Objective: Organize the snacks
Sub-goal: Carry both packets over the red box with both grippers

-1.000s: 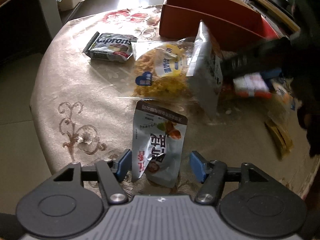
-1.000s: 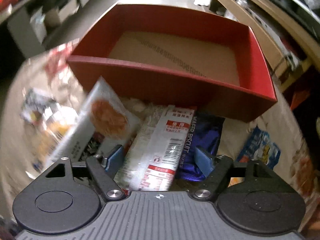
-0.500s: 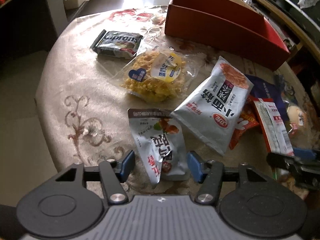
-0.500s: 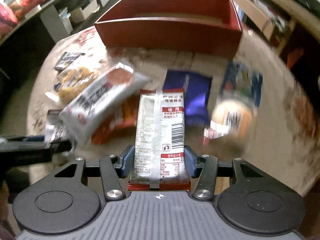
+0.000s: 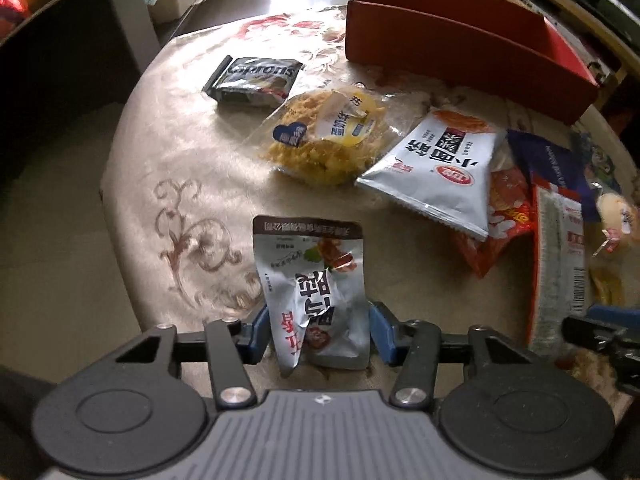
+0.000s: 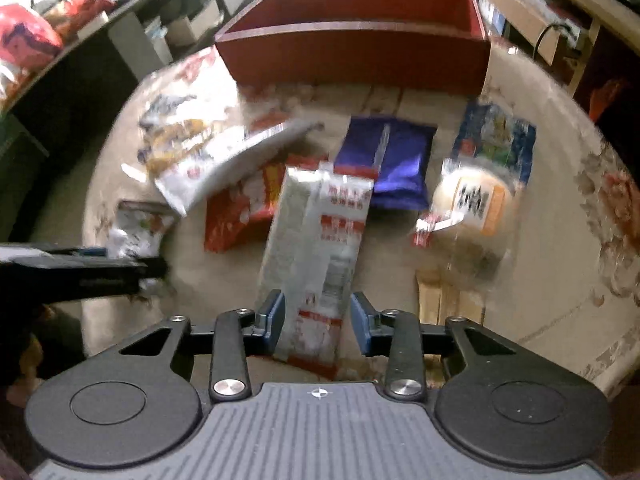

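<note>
One red box (image 6: 356,52), interior hidden, snack packets (image 5: 436,168) outside on table (image 5: 168,152)

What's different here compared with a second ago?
The right gripper has pulled back from the red box and shut on the long packet. The white bag, up on end a second ago, now lies flat. The left gripper is closing around the silver pouch, which now buckles. The dark packet and yellow cake stayed put.
</note>
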`<move>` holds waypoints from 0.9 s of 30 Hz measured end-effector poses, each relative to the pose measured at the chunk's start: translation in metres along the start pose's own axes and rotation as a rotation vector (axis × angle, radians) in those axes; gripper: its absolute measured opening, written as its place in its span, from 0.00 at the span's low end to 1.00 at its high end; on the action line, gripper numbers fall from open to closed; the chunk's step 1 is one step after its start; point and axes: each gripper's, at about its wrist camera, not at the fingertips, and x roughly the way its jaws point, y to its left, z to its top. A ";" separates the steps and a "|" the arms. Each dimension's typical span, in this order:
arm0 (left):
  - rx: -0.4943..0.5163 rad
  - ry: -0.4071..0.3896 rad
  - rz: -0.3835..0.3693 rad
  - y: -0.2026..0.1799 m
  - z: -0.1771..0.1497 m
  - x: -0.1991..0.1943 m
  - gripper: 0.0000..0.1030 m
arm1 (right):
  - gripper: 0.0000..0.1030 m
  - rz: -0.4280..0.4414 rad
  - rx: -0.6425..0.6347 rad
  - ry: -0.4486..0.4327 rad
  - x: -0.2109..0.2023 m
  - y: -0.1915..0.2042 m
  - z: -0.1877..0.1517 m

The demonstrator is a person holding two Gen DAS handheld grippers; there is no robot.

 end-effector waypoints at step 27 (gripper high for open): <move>0.073 -0.030 -0.015 -0.004 -0.008 -0.002 0.52 | 0.56 -0.178 -0.074 -0.003 0.022 0.023 -0.008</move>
